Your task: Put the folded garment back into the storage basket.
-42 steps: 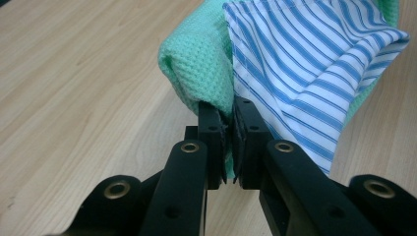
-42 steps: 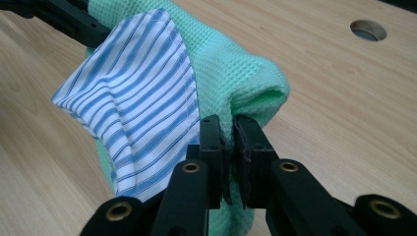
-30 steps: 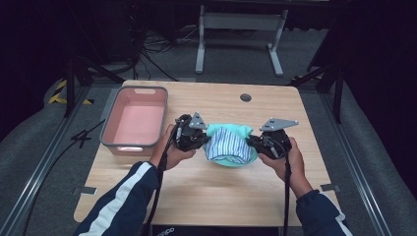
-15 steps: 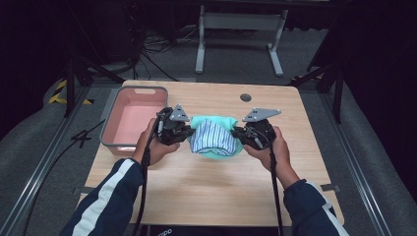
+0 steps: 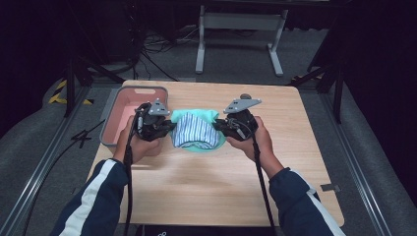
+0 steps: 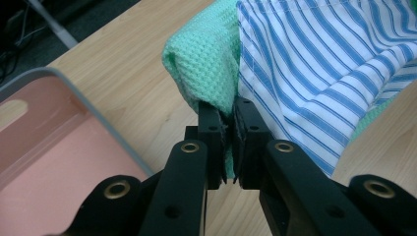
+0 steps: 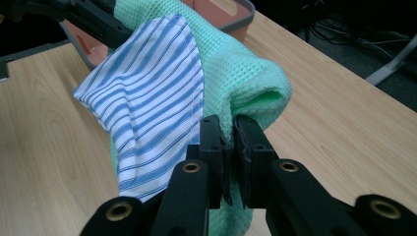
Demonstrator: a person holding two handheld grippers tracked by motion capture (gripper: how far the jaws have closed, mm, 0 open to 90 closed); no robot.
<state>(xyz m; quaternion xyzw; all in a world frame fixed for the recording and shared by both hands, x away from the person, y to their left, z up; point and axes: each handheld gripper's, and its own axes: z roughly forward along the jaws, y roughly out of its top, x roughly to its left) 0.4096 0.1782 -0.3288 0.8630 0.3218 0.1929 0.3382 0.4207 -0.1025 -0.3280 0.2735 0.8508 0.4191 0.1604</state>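
A mint-green waffle towel [image 5: 196, 118] with a blue-and-white striped cloth [image 5: 195, 132] lying over it hangs between my two grippers, lifted off the wooden table [image 5: 206, 191]. My left gripper [image 5: 166, 127] is shut on the towel's left edge; in the left gripper view its jaws pinch the green towel [image 6: 209, 73] beside the striped cloth [image 6: 324, 64], at my left gripper [image 6: 227, 118]. My right gripper [image 5: 220, 127] is shut on the right edge. In the right gripper view, the green towel [image 7: 246, 73] bunches over my right gripper [image 7: 228, 129], and the striped cloth [image 7: 147, 103] drapes to the left.
A pink bin with a grey rim [image 5: 114, 118] stands at the table's left, just beside my left hand; it shows as the pink bin [image 6: 44, 147] in the left gripper view. A small dark disc [image 5: 244, 96] sits near the table's far edge. Metal stand legs [image 5: 236, 34] rise beyond the table.
Both grippers, still holding the towel and striped cloth, have carried the bundle leftward toward the pink bin and slightly upward.
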